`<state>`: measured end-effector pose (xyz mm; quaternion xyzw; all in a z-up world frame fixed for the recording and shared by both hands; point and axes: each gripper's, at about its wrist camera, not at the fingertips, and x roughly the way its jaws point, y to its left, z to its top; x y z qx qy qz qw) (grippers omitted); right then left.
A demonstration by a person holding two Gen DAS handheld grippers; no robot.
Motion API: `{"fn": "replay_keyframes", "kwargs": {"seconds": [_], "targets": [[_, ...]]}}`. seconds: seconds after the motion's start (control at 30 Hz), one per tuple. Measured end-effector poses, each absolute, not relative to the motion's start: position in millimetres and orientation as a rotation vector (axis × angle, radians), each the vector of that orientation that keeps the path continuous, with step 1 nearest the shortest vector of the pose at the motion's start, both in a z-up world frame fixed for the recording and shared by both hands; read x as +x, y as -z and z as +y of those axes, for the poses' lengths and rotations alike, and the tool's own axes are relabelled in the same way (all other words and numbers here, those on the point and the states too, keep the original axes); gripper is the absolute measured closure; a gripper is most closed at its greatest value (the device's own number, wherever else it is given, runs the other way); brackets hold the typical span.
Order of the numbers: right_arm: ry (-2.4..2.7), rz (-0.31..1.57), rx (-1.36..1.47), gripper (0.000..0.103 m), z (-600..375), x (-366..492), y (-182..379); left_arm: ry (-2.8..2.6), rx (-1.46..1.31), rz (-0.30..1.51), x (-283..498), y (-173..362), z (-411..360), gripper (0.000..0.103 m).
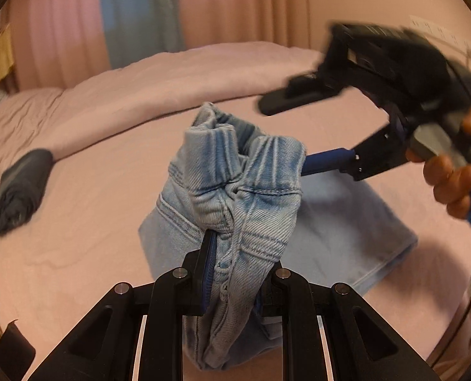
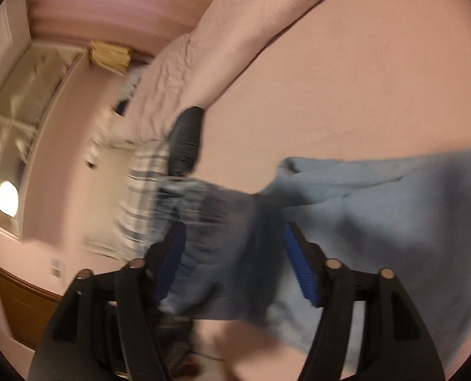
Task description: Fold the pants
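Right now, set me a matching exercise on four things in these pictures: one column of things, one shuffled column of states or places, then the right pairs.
Things:
1. jeans
2. left hand-held gripper
3. right hand-held gripper
4. dark rolled garment

States or places:
A. jaws spread, pads not pressing the cloth
B. lying on the pink bed cover, apart from the jeans
C. light blue denim, bunched waistband lifted off the bed
D. clamped on the bunched denim

Pairs: 1-C, 2-D, 3-A, 4-B
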<state>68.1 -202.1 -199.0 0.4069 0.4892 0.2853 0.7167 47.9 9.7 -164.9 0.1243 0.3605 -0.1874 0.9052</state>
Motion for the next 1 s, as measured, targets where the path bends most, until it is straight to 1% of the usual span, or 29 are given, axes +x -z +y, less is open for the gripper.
{"fn": "replay_keyframes", "kwargs": {"seconds": [0.13,0.2,0.3,0.37,0.43,0.47,0.5,0.53,0.57,0.6,0.67,0.73,0.87,1.0], "targets": [[-0.651,1.226,0.982,0.028,-179,66,215,0.396,0.356,0.742,41,175,-3,0.086],[-0.642,1.249,1.025,0.023,-178,68,218,0.4,0.396,0.738,39,178,-6,0.086],[-0.619,1.269,1.045,0.018,-178,73,218,0.42,0.43,0.749,37,181,-12,0.085],[-0.573,1.339,1.008,0.017,-169,79,219,0.434,0.442,0.756,35,184,-14,0.085],[-0.538,1.357,0.929,0.023,-168,77,219,0.434,0.408,0.792,38,186,-11,0.081],[-0.54,1.339,0.902,0.031,-165,78,216,0.425,0.36,0.81,40,184,-5,0.08],[-0.537,1.328,0.887,0.048,-167,80,215,0.426,0.294,0.831,42,181,4,0.076],[-0.537,1.312,0.866,0.055,-167,80,211,0.443,0.225,0.844,42,177,14,0.07],[-0.54,1.297,0.86,0.068,-169,81,209,0.469,0.141,0.858,39,171,26,0.067],[-0.545,1.281,0.844,0.07,-169,82,207,0.484,0.09,0.862,36,167,33,0.062],[-0.559,1.234,0.787,0.073,-171,76,199,0.525,-0.052,0.845,25,159,57,0.059],[-0.587,1.195,0.783,0.074,-168,76,193,0.536,-0.183,0.832,18,156,81,0.052],[-0.605,1.124,0.767,0.075,-183,74,180,0.444,-0.272,0.81,21,153,110,0.052],[-0.584,1.076,0.779,0.076,-206,64,178,0.415,-0.301,0.821,42,153,109,0.052]]}}
